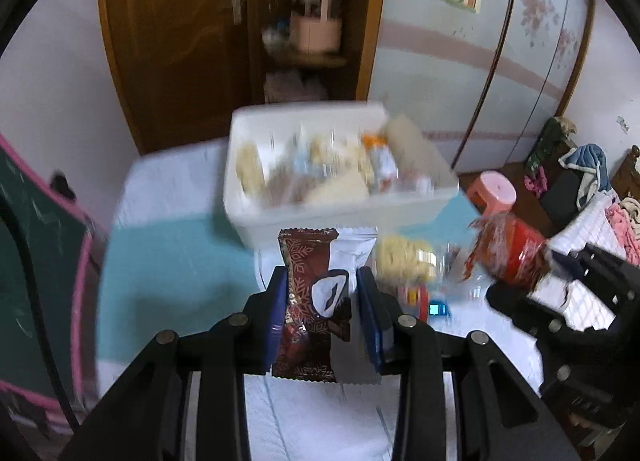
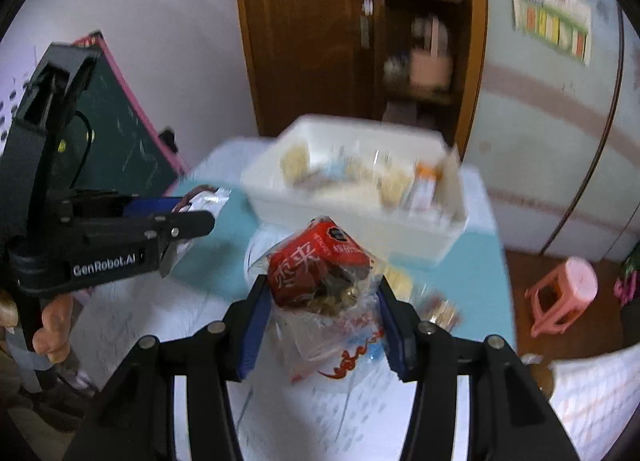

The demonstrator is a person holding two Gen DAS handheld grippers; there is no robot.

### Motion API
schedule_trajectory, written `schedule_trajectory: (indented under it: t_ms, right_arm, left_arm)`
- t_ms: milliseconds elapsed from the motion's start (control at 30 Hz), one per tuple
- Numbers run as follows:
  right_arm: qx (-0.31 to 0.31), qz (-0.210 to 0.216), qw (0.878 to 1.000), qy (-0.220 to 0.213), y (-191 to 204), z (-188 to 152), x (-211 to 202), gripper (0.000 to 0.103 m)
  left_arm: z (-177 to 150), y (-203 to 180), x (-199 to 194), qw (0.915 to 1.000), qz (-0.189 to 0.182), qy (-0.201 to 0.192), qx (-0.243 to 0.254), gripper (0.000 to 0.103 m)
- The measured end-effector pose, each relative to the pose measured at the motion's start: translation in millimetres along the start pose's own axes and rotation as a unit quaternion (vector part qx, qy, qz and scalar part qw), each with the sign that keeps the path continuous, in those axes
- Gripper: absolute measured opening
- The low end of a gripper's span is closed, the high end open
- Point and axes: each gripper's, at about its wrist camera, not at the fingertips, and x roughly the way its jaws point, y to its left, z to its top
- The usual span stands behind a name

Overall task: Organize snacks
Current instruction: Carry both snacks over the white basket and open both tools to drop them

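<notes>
Two grippers over a table [image 1: 168, 261] with a teal-and-white cloth, both loaded. Room: wooden cabinet [image 1: 172, 41] at far wall with open shelves, pale floral wardrobe [image 1: 480, 73] right of it, pink plastic stool [image 2: 564, 293] on the floor at right, green chalkboard with pink frame [image 2: 116, 141] leaning at left. White rectangular plastic bin [image 1: 332, 217] sits on the far part of the table, holding several blurred wrapped snacks, pale yellow and orange. Left gripper [image 1: 322, 297] has its blue pads closed against a flat glossy brown-and-white snack packet [image 1: 316, 301] with crimped ends, held upright just near of the bin. Right gripper [image 2: 322, 309] pinches a crinkly clear bag with red label [image 2: 320, 281], bulging, lumpy brown contents; it sits between the fingers, near of the bin's right half. More loose snacks [image 1: 404, 261] lie on the cloth between the two grippers, blurred.
</notes>
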Motion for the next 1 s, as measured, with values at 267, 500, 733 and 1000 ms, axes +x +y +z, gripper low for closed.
schedule_trajectory:
  t_ms: [267, 500, 733, 1000]
  right_arm:
    - [-0.024, -0.055, 0.995, -0.078, -16.0, 112.1, -29.3, 0.051]
    - [0.006, -0.093, 0.99, -0.104, -46.6, 193.5, -22.3, 0.051]
    - [0.025, -0.109, 0.991, -0.073, -67.2, 214.3, 22.4, 0.051]
    - [0.052, -0.102, 0.993, 0.013, -89.7, 188.5, 103.8, 0.053]
  left_arm:
    - [92.4, 3.9, -40.9, 0.9966, 0.028, -0.072, 0.029, 0.033]
    - [165.9, 8.3, -39.3, 0.9928, 0.049, -0.106, 0.023, 0.033]
    - [203.2, 14.1, 10.7, 0.995, 0.059, -0.081, 0.005, 0.033]
    - [194.9, 15.5, 97.2, 0.9986, 0.048, -0.014, -0.018, 0.033]
